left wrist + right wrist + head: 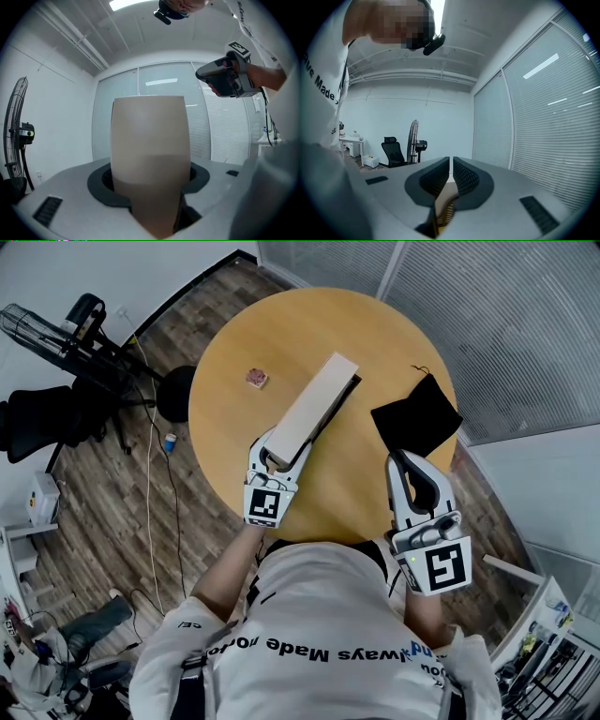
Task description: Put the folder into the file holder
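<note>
On the round light-wood table, a long beige folder points away from the person, slanting up to the right. Its near end is inside the left gripper. The jaws are spread wide and press on the folder's two sides, so this gripper has hold of it. In the left gripper view the folder fills the whole gap between the jaws. I cannot tell if its far end touches the table.

The right gripper hangs over the near right edge of the table, well apart from the folder. Its jaws are almost together, with only a thin slit left, and nothing is between them.

A flat black floppy bag lies on the table just past the right gripper. A small pink thing sits on the table to the left of the folder.
</note>
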A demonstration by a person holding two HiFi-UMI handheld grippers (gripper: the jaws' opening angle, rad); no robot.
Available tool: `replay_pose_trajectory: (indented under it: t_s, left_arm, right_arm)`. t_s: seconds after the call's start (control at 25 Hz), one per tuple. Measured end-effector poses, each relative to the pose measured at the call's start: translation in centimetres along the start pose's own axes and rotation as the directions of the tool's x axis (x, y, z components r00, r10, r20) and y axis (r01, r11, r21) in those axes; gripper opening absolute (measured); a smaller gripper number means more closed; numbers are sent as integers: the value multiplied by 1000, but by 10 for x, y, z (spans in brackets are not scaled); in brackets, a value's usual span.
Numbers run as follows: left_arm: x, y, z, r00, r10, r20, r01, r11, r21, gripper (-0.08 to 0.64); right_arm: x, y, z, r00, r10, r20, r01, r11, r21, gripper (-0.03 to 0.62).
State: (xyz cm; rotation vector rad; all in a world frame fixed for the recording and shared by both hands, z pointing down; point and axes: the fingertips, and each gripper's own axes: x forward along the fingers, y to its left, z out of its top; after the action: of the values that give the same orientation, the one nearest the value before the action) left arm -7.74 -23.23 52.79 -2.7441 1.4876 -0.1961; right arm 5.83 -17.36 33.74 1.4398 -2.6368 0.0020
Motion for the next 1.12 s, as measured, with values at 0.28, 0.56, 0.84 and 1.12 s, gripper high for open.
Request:
replay_pose_trajectory:
  t_s: [0.28, 0.56, 0.84, 1.12]
  left_arm:
    - [0, -1, -5, 1000, -5, -12, 5, 1000, -1, 279]
    - [1, -4, -18, 999, -10, -38, 10, 1000, -2, 279]
    - [3, -3, -26, 999, -10, -54, 10, 1000, -5, 279]
    - [0, -7, -32, 998, -8, -63, 8, 1000, -4, 279]
  right_arm:
    - [-3, 2, 1, 1000, -2, 1, 2, 1000, -1, 45]
    - [-8, 5, -2, 1000, 1, 0, -1, 1000, -4, 45]
    - [-7, 5, -5, 1000, 4, -10, -5, 1000, -6, 46]
    - [-14, 7, -4, 1000, 7, -13, -7, 1000, -16, 44]
